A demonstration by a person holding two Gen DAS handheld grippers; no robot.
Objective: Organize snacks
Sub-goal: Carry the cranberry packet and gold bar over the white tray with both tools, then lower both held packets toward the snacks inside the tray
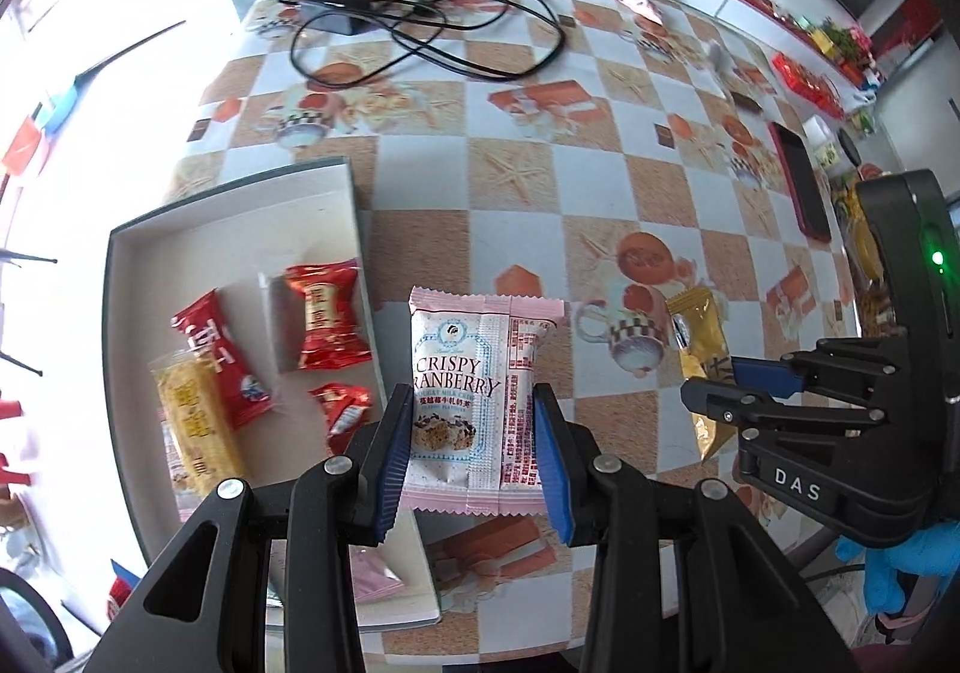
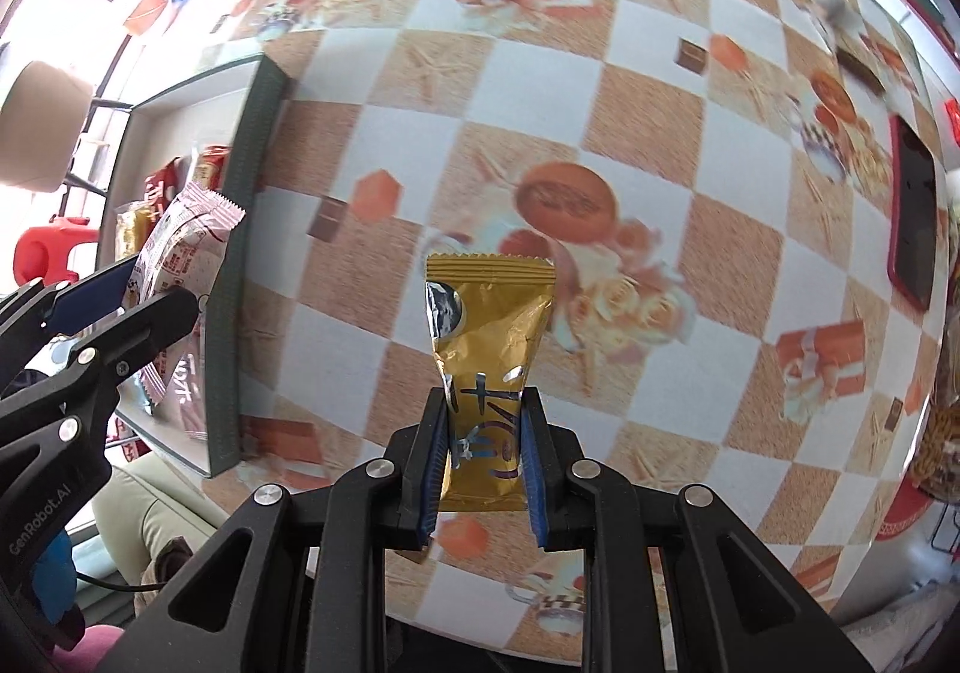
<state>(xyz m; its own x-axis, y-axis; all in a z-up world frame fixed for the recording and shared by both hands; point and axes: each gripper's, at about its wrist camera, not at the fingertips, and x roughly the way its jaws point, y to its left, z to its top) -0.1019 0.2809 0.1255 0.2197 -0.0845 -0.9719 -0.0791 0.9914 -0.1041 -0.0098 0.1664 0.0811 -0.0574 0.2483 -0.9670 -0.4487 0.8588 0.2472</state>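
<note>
the left tongs (image 1: 474, 457) are clamped on a pink cranberry nougat packet (image 1: 474, 391), the blue pads pressing its two long sides near the lower half, and the packet hangs in the air just beside the right wall of the white box (image 1: 240, 205). the right tongs (image 2: 485, 454) are clamped on a gold snack packet (image 2: 486, 349), gripped low across its width, so the crimped top sticks up free above the checked worktop (image 2: 600, 90).

inside the box already lie a few red sweets (image 1: 324, 322) and a yellow bar (image 1: 192, 421), spread on its floor with room between them.

both packets look light and puffy, thin film around something crumbly. the gold one is visibly pinched to a waist where the pads squeeze it, so i'd judge the wrapper soft and the foil a bit slippery; a hard squeeze could crush what is inside, a loose one could let it slide out. holding across the body, as here, seems safer than by the crimped ends, which would let the packet swing.

the pink packet looks stiffer and flatter, held square. it seems closest to going into the box; the gold one is well off to the right of it. a black charger cable (image 1: 420, 24) and a phone (image 1: 801, 187) lie farther off on the worktop, out of the way.
</note>
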